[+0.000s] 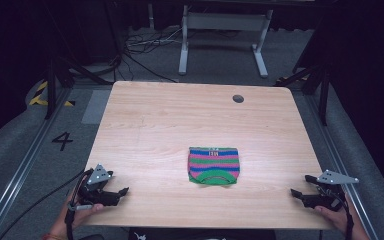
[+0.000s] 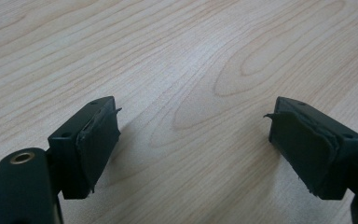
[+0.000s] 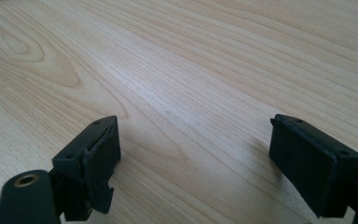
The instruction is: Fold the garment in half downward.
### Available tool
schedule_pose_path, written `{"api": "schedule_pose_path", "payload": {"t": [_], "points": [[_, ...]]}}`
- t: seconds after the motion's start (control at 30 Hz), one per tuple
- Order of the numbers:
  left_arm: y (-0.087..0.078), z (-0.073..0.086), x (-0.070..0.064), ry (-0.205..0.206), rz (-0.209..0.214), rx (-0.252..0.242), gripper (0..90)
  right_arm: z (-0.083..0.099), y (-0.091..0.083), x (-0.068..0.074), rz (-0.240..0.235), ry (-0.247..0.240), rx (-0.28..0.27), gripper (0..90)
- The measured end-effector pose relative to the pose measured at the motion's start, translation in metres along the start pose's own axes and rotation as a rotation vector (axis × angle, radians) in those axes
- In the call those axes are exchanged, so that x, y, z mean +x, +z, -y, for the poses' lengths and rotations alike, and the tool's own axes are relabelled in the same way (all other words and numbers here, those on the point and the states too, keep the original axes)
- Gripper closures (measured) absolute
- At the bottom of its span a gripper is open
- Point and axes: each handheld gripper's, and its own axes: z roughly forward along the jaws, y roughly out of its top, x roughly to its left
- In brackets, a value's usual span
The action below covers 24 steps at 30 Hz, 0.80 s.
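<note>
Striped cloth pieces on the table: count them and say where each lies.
1. The folded striped cloth lies flat near the middle of the table, toward the person's edge, between the left gripper and right gripper, touching neither. Its folds could hide more.

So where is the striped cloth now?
In the high view the striped cloth lies folded on the table, slightly right of centre, near the front edge, between the left gripper and the right gripper.
</note>
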Motion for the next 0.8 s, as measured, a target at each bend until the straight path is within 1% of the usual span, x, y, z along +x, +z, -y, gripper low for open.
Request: {"api": "schedule_pose_path", "payload": {"t": [0.1,0.13,0.17,0.27,0.3,0.47,0.73,0.8], "points": [[0.0001,0.0000,-0.0007,-0.006,-0.006,0.000,15.8,0.0000,0.0000,-0.0002,0.000,0.002,0.000,16.6],[0.0001,-0.0003,-0.0013,-0.012,-0.011,0.005,15.8,-0.0001,0.0002,-0.0004,0.004,0.003,0.000,16.7],[0.0014,-0.0012,-0.0035,-0.028,-0.024,0.005,14.2,-0.0004,0.0007,-0.0008,0.009,0.007,-0.003,16.7],[0.0017,-0.0015,-0.0040,-0.030,-0.028,0.005,13.6,-0.0004,0.0007,-0.0010,0.012,0.010,-0.003,16.7],[0.0019,-0.0014,-0.0044,-0.036,-0.026,0.004,13.7,-0.0004,0.0006,-0.0012,0.016,0.013,-0.002,16.7],[0.0024,-0.0019,-0.0046,-0.039,-0.030,0.009,13.0,-0.0007,0.0008,-0.0018,0.026,0.024,-0.001,16.7],[0.0027,-0.0020,-0.0047,-0.040,-0.029,0.008,12.7,-0.0007,0.0009,-0.0016,0.033,0.026,0.002,14.8],[0.0032,-0.0023,-0.0051,-0.046,-0.032,0.007,12.4,-0.0005,0.0007,-0.0014,0.034,0.024,0.001,14.9]]}}
